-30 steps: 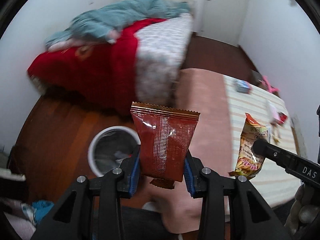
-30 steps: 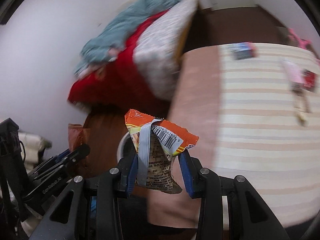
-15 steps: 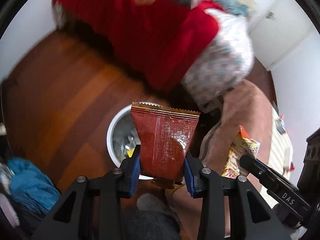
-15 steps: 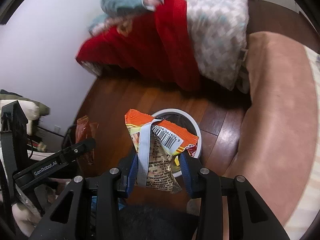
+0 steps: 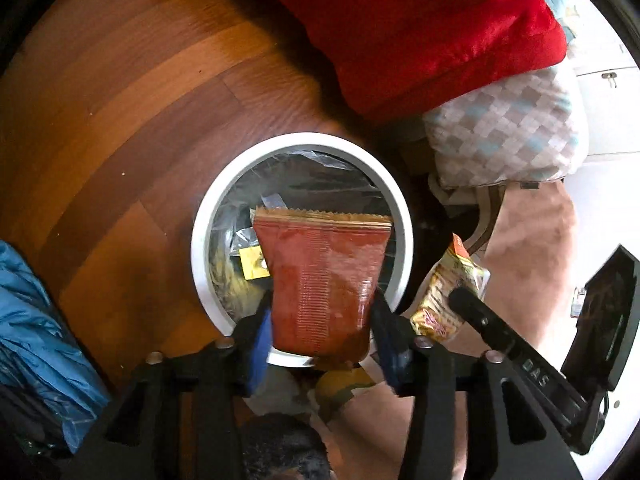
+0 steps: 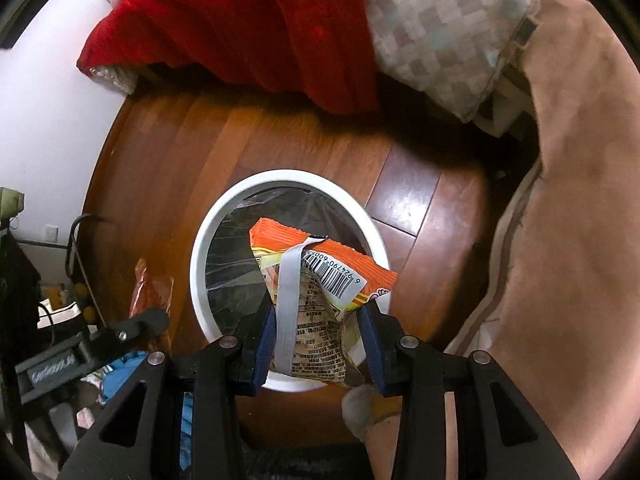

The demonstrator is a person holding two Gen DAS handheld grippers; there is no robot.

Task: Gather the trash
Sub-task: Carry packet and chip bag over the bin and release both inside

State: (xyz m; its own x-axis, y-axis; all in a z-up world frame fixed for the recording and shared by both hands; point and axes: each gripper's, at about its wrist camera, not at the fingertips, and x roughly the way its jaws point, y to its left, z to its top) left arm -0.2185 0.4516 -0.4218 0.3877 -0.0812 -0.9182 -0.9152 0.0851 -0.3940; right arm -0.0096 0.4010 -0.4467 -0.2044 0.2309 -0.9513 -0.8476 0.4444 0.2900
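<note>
Trash wrappers hang above my white lined bin [image 5: 200, 240]: my left gripper [image 5: 320, 328] pinches a red snack packet [image 5: 324, 280], my right gripper [image 6: 316, 336] an orange snack packet [image 6: 320, 280]. Some rubbish lies inside already; both packets remain unreleased, so dropping them is left.

both grippers [image 5: 320, 332] [image 6: 316, 344] point downward, jaws clamped.

Warm, fairly dim light leaves glare patches on the wooden floor [image 6: 404, 200] and deep shadow under the bed, while fisheye bending and slight blur soften the edges.
</note>
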